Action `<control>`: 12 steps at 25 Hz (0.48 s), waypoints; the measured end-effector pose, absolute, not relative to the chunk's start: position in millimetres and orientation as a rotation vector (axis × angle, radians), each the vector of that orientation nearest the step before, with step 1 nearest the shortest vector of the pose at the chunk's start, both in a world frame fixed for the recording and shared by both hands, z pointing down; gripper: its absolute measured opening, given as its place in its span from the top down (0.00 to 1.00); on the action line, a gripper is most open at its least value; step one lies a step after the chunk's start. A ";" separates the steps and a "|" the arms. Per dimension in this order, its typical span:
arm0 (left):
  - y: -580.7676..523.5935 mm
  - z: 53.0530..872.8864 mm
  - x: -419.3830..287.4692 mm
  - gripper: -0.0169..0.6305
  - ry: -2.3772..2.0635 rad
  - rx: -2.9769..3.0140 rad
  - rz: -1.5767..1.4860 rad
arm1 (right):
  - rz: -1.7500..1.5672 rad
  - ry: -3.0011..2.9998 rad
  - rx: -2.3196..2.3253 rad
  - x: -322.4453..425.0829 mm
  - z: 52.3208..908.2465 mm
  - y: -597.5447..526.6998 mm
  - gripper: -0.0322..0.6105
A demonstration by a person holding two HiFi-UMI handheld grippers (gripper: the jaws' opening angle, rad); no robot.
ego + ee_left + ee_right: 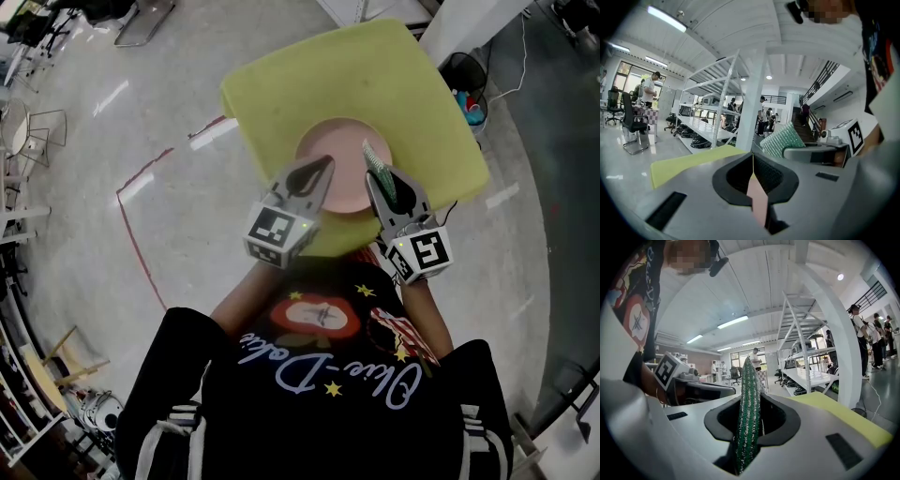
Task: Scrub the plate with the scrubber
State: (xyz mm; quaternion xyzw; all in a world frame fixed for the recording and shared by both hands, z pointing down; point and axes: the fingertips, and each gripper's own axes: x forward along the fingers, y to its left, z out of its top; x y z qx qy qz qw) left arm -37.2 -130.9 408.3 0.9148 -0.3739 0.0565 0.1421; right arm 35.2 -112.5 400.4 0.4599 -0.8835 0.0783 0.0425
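The left gripper [314, 175] is clamped on the near rim of the pink plate [336, 159], which reaches forward from it over the yellow counter [281, 84]. The right gripper [382, 185], just beside, pinches the green scrubber [376, 157] edge-on. Scrubbing looks about to begin. Next, the scrubber's face must press onto the plate and rub.

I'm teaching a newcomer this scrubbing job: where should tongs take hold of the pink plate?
On its thin rim, from the person's side, as the left tongs do: the plate is shallow, and that leaves its face free for the scrubber.
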 end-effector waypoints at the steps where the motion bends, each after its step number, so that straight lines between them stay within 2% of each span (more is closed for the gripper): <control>1: -131.0 406.8 -37.3 0.96 -1.078 2.644 0.157 | 0.238 -2.705 1.408 34.6 399.4 -112.7 0.85; 12: -131.6 403.5 -36.2 0.96 -1.069 2.651 0.133 | 0.184 -2.719 1.374 28.7 393.7 -114.3 0.85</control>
